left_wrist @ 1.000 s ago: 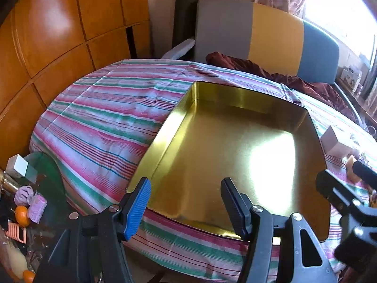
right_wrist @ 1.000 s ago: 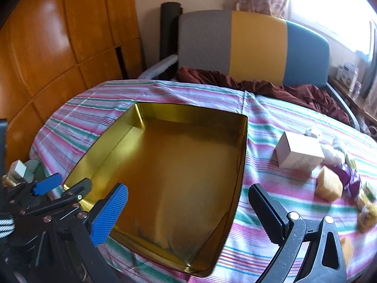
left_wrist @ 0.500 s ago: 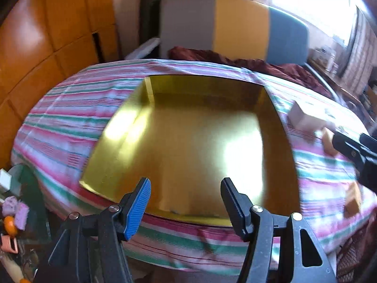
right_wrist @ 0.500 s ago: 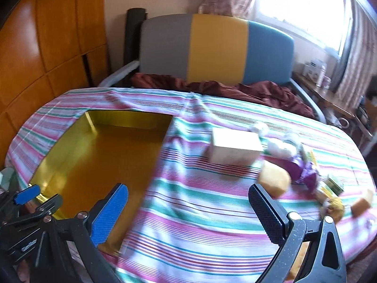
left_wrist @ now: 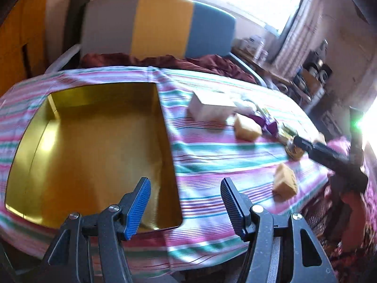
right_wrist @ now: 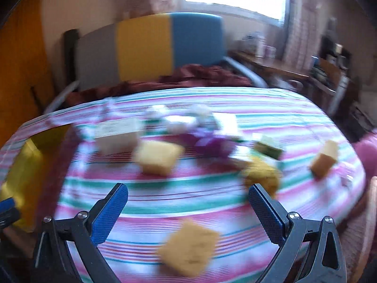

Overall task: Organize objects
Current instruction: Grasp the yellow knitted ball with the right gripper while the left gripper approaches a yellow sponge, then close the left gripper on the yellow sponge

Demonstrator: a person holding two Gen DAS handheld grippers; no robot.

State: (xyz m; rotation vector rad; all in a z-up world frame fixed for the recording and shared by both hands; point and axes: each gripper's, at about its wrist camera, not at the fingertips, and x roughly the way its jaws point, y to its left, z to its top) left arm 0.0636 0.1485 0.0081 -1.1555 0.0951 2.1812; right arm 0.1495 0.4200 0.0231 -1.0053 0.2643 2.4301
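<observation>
Right tool (right_wrist: pixel 188 208), jaws wide and empty, sits nearest the tan sponge block (right_wrist: pixel 188 247) just below its tips; left tool (left_wrist: pixel 186 202), also open and empty, hangs over the gold tray (left_wrist: pixel 28 151) corner.

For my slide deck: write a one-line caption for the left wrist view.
Open left gripper above the striped tablecloth, between an empty gold tray and scattered yellow sponges.

Both wrist views look down across the striped table (left_wrist: pixel 212 165) from its near edge: the left over the gold tray's (left_wrist: pixel 94 141) near-right corner, the right further right; both share the scattered items.
</observation>
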